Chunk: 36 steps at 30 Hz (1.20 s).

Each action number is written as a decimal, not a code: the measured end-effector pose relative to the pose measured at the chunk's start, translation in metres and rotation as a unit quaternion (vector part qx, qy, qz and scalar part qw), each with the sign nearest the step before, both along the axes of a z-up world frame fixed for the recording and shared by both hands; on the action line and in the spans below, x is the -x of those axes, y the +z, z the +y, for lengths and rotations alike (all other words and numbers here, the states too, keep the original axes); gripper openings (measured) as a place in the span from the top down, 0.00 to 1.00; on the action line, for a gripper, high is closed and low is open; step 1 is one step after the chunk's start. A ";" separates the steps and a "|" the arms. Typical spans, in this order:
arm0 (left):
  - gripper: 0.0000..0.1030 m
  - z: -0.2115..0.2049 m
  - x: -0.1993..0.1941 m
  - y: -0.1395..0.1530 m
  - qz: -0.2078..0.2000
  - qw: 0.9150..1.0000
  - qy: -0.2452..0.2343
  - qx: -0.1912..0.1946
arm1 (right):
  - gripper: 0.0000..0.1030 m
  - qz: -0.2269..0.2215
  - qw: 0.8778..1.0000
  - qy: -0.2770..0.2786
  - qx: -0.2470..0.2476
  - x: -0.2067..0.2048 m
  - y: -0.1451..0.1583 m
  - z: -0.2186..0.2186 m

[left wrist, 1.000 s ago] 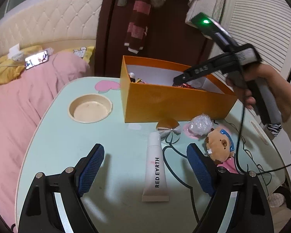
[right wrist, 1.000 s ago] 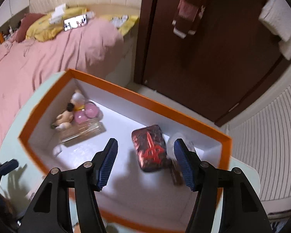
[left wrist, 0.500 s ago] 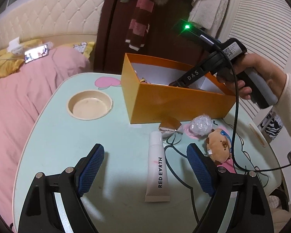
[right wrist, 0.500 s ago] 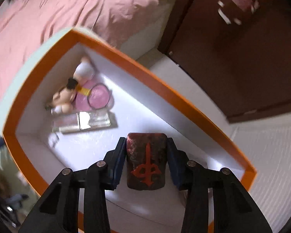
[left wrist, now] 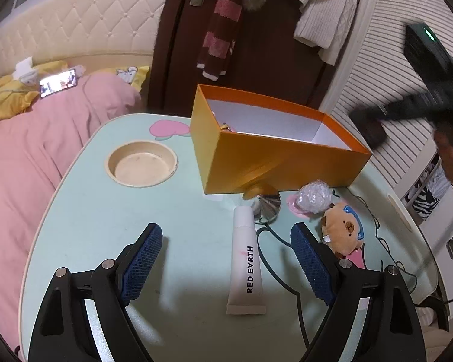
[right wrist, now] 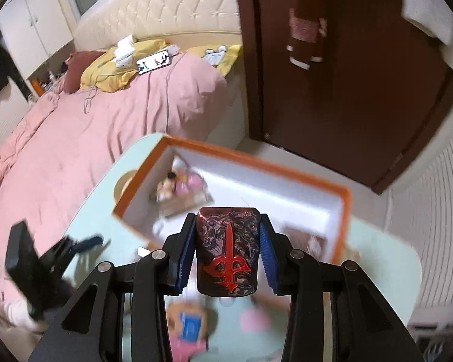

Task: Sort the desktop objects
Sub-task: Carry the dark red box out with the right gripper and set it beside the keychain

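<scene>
My right gripper is shut on a dark red patterned case with a red emblem, lifted above the orange box; it appears blurred at the right edge of the left wrist view. Small toys lie in the box's far corner. My left gripper stands open low over the mint table. Between its blue pads lies a white "RED EARTH" tube. Beyond it sit a silver-gold piece, a clear wrapped ball and a brown plush bear.
A round cup recess is sunk into the table left of the orange box. A black cable loops across the table. A pink bed lies left, a dark door with hanging clothes behind, a slatted wall right.
My right gripper closed on the dark red case inside the box and lifted it up and back out. My left gripper stayed open over the tube.
</scene>
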<state>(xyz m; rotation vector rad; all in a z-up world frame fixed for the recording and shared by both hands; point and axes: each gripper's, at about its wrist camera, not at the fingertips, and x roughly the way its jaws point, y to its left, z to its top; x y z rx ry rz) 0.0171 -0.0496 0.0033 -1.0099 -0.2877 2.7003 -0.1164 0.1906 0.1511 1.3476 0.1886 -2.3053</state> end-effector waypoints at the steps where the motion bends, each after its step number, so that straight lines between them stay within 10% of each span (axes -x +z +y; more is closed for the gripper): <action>1: 0.16 0.000 0.000 0.000 0.002 1.000 0.000 -0.001 | 0.60 -0.006 1.000 -0.009 -0.005 -0.010 -0.004 0.007; 11: 0.16 -0.005 -0.002 0.000 0.010 1.000 0.018 -0.003 | 0.60 -0.066 0.995 -0.056 -0.043 -0.053 -0.096 0.028; 16: 0.16 -0.005 -0.004 0.005 0.019 1.000 0.018 0.008 | 0.59 -0.005 0.997 -0.065 0.037 -0.064 -0.085 0.040; 20: 0.16 0.001 -0.003 0.021 0.029 0.999 -0.002 0.033 | 0.27 0.048 0.990 -0.074 0.110 -0.075 -0.072 0.053; 26: 0.16 0.015 0.019 0.077 0.055 0.996 -0.055 0.053 | 0.26 0.083 0.970 -0.121 0.194 -0.078 -0.078 0.079; 31: 0.31 0.074 0.073 0.116 0.043 0.977 -0.163 0.131 | 0.26 0.076 0.960 -0.139 0.233 -0.081 -0.082 0.095; 36: 0.45 0.141 0.145 0.093 -0.063 0.943 -0.274 0.178 | 0.26 0.063 0.952 -0.141 0.263 -0.088 -0.079 0.109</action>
